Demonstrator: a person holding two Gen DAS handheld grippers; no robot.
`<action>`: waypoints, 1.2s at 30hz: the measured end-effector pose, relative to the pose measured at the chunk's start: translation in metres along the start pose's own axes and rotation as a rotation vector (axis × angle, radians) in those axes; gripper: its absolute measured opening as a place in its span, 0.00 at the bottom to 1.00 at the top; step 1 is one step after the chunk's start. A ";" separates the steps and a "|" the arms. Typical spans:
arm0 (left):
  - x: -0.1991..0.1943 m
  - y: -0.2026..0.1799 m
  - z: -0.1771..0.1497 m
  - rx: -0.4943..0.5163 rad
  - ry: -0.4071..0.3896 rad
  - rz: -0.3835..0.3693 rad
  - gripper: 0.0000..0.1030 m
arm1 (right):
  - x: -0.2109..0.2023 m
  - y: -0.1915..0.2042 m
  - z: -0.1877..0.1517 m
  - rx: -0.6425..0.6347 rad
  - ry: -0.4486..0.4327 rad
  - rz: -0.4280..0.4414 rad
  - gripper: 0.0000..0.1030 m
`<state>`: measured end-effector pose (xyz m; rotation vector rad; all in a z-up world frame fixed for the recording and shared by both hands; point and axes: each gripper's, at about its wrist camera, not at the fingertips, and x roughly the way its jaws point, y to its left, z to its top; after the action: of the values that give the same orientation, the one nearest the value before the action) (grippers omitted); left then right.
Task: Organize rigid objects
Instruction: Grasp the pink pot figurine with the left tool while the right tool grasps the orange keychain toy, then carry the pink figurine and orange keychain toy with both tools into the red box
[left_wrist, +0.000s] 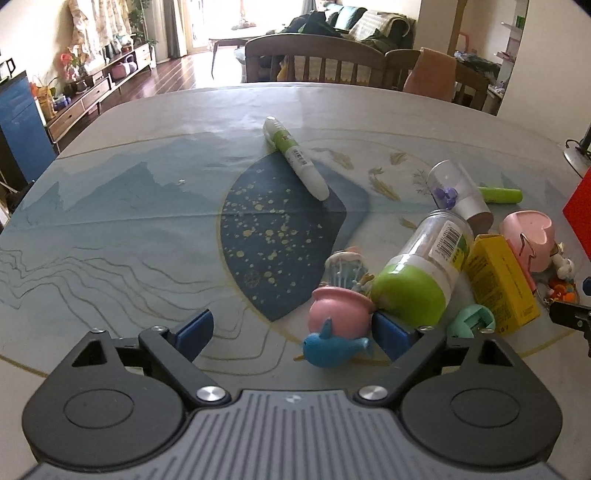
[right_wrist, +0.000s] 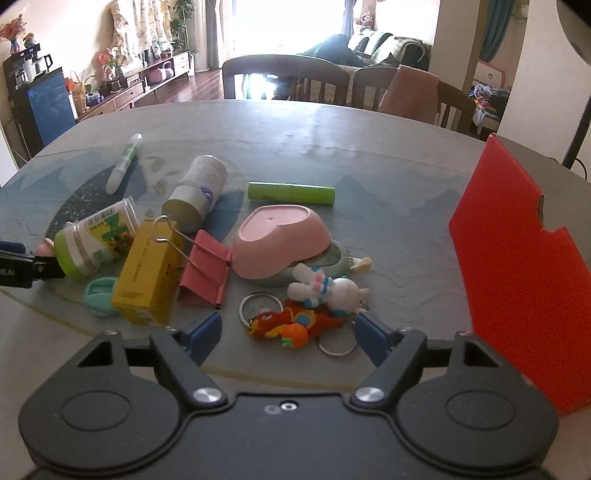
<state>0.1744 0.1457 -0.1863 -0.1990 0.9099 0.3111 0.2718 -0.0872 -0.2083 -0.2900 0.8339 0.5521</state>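
Sunlit living room lies beyond the desk (left_wrist: 147, 229), whose cloth bears blue mountains and a dark fan shape. Near the left hand-held gripper (left_wrist: 293, 334), jaws spread and grasping nothing, a blue whale toy (left_wrist: 328, 349) and a pink pot (left_wrist: 338, 306) sit toward its right finger, the pot just beside that pad. Farther off lies a white-green pen (left_wrist: 295, 158). The right hand-held gripper (right_wrist: 288, 334) is also released, its blue pads flanking an orange keychain (right_wrist: 291, 323) without pressing it. Only the right view shows the red board (right_wrist: 517, 280) at right, the binder clip (right_wrist: 205, 267) and the full green tube (right_wrist: 291, 193); only the left shows the whale.
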 end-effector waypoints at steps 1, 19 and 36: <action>0.001 0.000 0.001 0.001 -0.001 -0.001 0.89 | 0.002 0.001 0.000 -0.004 0.003 -0.003 0.72; -0.001 -0.018 0.007 0.067 -0.002 -0.062 0.35 | 0.002 0.001 -0.003 -0.003 0.000 -0.029 0.57; -0.038 -0.015 -0.017 0.032 0.041 -0.081 0.35 | -0.061 0.007 -0.020 0.043 -0.042 0.001 0.57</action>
<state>0.1452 0.1195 -0.1659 -0.2125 0.9437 0.2175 0.2222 -0.1113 -0.1749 -0.2385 0.8045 0.5387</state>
